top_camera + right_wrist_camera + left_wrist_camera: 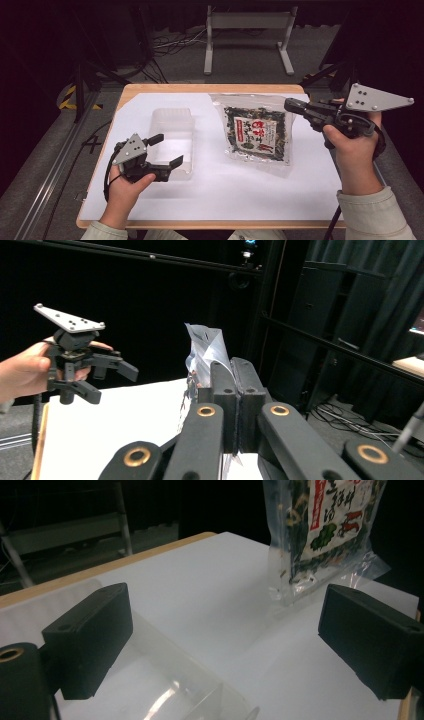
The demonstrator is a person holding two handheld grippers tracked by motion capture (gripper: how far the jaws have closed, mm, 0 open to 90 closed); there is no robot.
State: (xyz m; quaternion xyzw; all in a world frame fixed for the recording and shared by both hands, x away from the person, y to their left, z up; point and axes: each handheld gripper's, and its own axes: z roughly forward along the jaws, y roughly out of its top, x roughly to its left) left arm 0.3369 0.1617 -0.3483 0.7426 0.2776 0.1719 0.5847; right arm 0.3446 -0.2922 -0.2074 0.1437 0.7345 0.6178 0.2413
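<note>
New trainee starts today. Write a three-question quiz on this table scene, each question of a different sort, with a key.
1. True or false: the right gripper is shut on an edge of the snack bag.
2. How do the left gripper's jaws stand? A) open, nothing between them B) clamped on the bag C) shut on the clear box
3. What see-through thing lies on the white sheet by the left gripper?

Key: 1 true; 2 A; 3 the clear plastic box.
</note>
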